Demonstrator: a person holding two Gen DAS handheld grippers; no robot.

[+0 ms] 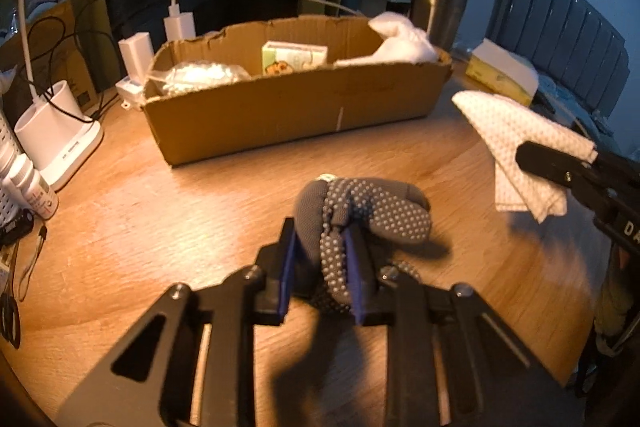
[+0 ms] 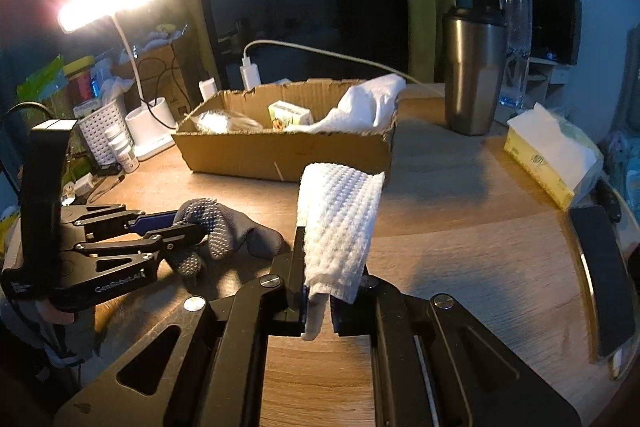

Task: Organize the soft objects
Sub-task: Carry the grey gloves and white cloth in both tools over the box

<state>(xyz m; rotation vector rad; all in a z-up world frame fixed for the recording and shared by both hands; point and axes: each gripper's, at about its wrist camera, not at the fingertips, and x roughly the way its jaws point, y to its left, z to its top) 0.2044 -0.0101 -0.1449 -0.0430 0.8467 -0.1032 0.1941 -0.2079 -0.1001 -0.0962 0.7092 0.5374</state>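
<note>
Left tongs (image 1: 324,247) clenched on grey dotted glove (image 1: 384,215) resting on wooden bench (image 1: 160,219) — right tongs (image 2: 318,291) clamping folded white cloth (image 2: 340,223) — cardboard box (image 1: 288,107) behind.

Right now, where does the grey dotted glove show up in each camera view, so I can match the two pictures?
Left wrist view: the grey dotted glove sits at lower centre, pinched in the left tool.
Right wrist view: the glove lies at lower left, again in the left tool.
Shared landmark: the cardboard box stands on the table behind the glove in both.
</note>
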